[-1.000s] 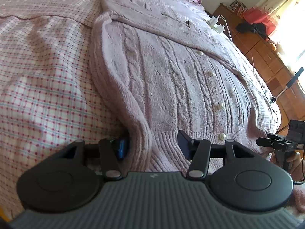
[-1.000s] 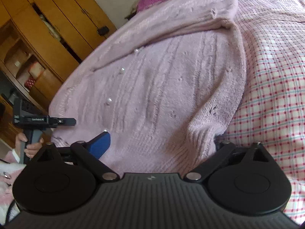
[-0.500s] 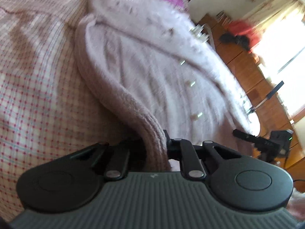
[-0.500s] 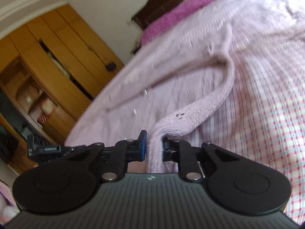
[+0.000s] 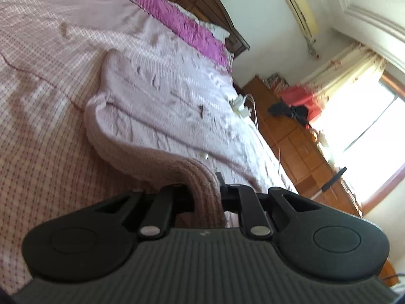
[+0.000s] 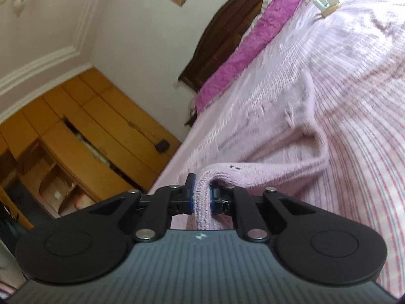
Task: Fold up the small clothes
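Observation:
A pale pink cable-knit cardigan (image 5: 162, 106) lies on a bed with a pink checked sheet (image 5: 38, 136). My left gripper (image 5: 206, 190) is shut on the ribbed hem at the cardigan's left corner and holds it raised off the bed. My right gripper (image 6: 202, 195) is shut on the ribbed hem at the other corner of the cardigan (image 6: 265, 131), also raised. The hem hangs between each pair of jaws. The upper part of the cardigan still rests on the bed.
A magenta pillow (image 5: 177, 17) and a dark wooden headboard (image 6: 227, 33) lie at the far end of the bed. A white charger with cable (image 5: 240, 106) lies on the bed. Wooden drawers (image 5: 298, 152) and a wooden wardrobe (image 6: 76, 136) stand beside the bed.
Both grippers closed on the cardigan's bottom hem corners and lifted them up and toward the head of the bed. Both views now tilt upward toward the walls.

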The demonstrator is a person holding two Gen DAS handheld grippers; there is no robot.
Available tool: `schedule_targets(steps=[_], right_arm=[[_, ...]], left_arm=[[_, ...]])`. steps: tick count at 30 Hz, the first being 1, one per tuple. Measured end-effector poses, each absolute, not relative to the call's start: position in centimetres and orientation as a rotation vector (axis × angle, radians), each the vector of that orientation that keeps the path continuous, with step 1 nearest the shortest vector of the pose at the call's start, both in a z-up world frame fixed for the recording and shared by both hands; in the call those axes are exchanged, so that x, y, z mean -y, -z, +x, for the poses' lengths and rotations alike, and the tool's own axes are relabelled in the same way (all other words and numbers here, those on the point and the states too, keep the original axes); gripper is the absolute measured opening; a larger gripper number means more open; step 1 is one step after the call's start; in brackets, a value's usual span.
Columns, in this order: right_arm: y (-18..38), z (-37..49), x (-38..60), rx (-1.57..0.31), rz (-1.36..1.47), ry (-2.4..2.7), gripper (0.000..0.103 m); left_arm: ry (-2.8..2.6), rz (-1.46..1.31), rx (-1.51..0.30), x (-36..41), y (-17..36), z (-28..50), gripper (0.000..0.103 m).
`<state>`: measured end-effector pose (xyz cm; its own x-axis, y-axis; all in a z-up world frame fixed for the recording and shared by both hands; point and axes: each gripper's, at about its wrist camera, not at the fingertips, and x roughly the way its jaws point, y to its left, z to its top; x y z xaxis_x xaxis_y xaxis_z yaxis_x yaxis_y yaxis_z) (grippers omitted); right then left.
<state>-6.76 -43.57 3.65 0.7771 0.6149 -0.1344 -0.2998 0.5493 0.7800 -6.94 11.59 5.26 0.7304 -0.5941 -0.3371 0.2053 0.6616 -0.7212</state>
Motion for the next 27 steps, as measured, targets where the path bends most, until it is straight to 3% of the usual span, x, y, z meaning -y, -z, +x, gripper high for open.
schedule_targets(steps=[16,27], right_arm=[[-6.2,5.5,44.2,-0.295,0.863,-0.445,0.012],[-0.2,12.1,42.5,-0.479,0.753,-0.187,0.013]], left_arm=[[0.307,-0.699,-0.458,-11.8,-10.7,3.7,0.013],[0.167,-0.525,-0.591,-10.7,-4.9,11.5,0.015]])
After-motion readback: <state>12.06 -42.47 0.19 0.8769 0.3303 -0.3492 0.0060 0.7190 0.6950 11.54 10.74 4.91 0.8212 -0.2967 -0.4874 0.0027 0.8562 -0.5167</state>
